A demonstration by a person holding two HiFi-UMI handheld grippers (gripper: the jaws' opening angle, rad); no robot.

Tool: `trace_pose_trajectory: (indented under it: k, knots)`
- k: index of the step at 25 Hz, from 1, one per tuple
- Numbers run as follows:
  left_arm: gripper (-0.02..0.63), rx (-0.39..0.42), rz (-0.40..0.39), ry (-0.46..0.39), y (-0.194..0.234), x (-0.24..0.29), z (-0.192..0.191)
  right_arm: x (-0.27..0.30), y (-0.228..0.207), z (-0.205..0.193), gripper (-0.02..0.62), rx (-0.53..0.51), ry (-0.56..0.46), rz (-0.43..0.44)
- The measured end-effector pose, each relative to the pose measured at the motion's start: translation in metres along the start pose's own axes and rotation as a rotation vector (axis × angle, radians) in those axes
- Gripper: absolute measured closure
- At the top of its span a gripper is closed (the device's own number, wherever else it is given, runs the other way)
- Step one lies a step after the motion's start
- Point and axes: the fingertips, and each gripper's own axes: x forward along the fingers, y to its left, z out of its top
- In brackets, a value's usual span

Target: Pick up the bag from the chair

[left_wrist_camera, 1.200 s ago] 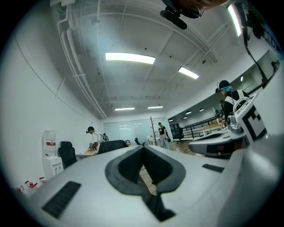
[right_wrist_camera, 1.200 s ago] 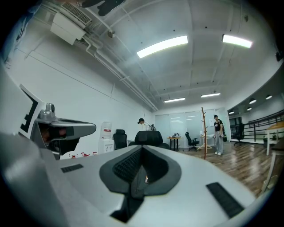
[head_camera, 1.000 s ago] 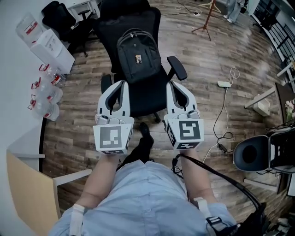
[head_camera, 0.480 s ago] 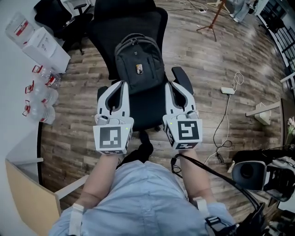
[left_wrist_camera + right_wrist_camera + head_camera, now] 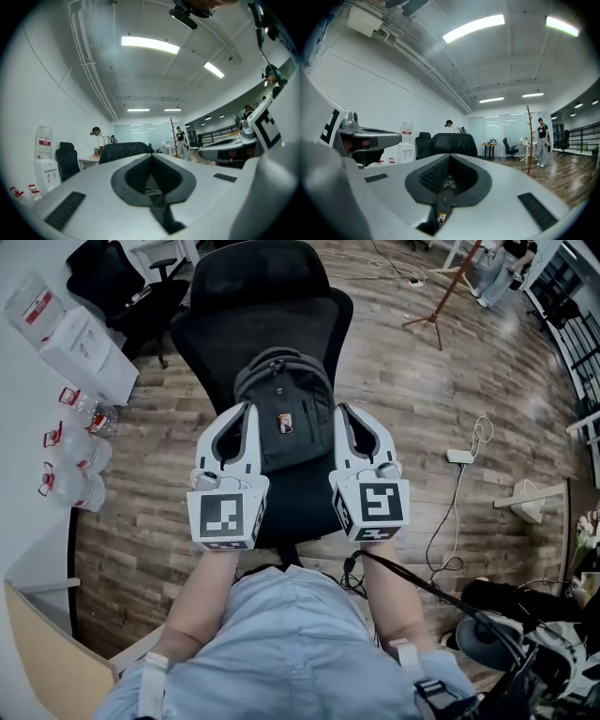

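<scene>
A dark grey backpack (image 5: 286,413) leans upright against the backrest of a black office chair (image 5: 258,296). Both grippers hang over the seat, one on each side of the bag. My left gripper (image 5: 246,409) points at the bag's left edge and is shut with nothing in it. My right gripper (image 5: 341,409) points at the bag's right edge and is shut, also holding nothing. In the left gripper view the jaws of the left gripper (image 5: 151,157) meet at the tips. Under the right gripper (image 5: 450,157) a strip of the bag shows through the gap behind its tips.
Several water bottles (image 5: 70,465) and a white water dispenser (image 5: 80,338) stand along the left wall. A second black chair (image 5: 122,287) is at the back left. A power strip with its cable (image 5: 459,456) lies on the wooden floor to the right. A person (image 5: 541,140) stands far off.
The grippers have closed in on the chair. The backpack, earlier ahead of the fingertips, now sits between the two grippers. Both stay shut.
</scene>
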Motion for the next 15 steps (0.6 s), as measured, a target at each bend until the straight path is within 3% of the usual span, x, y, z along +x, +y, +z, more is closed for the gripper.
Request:
trace_pose_trajectory:
  k: [9, 15]
  knots:
    - [0.604, 0.018, 0.039, -0.049, 0.032, 0.020, 0.020, 0.024, -0.004, 0.023, 0.594, -0.029, -0.038, 0.000]
    - [0.604, 0.006, 0.063, -0.031, 0.036, 0.031, 0.009, 0.037, -0.015, 0.015, 0.594, -0.037, -0.014, 0.014]
